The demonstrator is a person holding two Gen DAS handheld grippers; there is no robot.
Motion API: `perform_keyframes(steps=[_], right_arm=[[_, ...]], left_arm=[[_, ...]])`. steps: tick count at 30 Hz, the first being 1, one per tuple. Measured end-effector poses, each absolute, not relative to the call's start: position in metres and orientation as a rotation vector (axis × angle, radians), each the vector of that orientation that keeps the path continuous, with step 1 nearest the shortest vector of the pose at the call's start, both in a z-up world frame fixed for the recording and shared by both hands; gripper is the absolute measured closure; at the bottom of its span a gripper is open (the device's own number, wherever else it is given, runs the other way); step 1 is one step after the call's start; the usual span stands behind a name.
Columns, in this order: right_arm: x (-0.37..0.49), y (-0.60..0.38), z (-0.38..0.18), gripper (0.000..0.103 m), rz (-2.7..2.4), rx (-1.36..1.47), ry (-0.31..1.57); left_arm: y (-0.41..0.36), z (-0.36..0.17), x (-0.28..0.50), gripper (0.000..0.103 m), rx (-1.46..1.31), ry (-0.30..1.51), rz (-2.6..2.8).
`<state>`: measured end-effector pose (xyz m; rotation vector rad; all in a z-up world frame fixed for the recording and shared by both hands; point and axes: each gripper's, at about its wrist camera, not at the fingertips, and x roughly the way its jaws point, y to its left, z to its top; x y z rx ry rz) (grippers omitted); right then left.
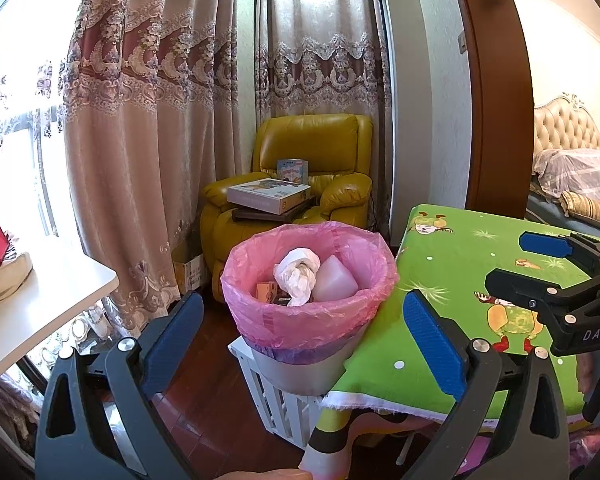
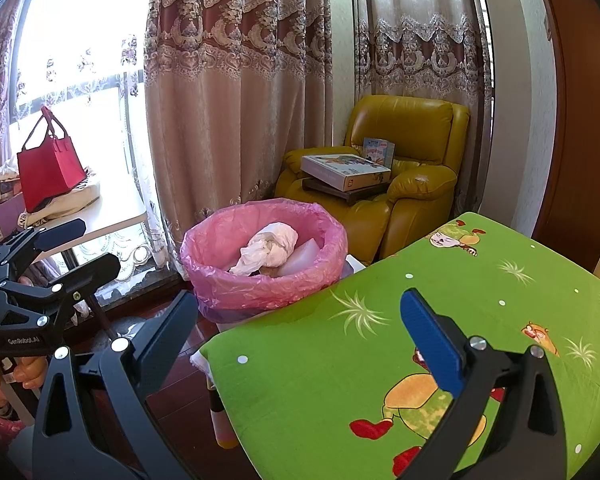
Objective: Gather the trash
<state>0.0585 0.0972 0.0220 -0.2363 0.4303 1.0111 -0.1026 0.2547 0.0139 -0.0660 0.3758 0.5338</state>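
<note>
Both grippers empty, trash already in the lined bin beside the bench

I hold the left gripper (image 1: 304,332) in front of the bin (image 1: 310,280) and the right gripper (image 2: 300,340) over the green-covered bench (image 2: 480,280); the jaws of both stand wide apart, clamped on nothing. The crumpled white wad (image 1: 296,276), a pale translucent block (image 1: 334,282) and a small carton (image 1: 267,291) lie inside the pink liner (image 1: 260,312). No loose trash shows on the bench cover, so I judge the collecting near complete. To finish well, I would sweep both cameras across bench and floor, keeping the jaws apart and off the thin liner, which would likely snag or tear
</note>
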Motion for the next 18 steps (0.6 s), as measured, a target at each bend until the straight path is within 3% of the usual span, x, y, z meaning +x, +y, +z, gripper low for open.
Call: perform_keyframes(steps=[18], right_arm=[[0.0603,0.0954,0.0162,0.005,1.010,-0.228,0.438]], left_arm=[[0.2581,0.0102,-0.1019,0.007,-0.070,0.380,0.535]])
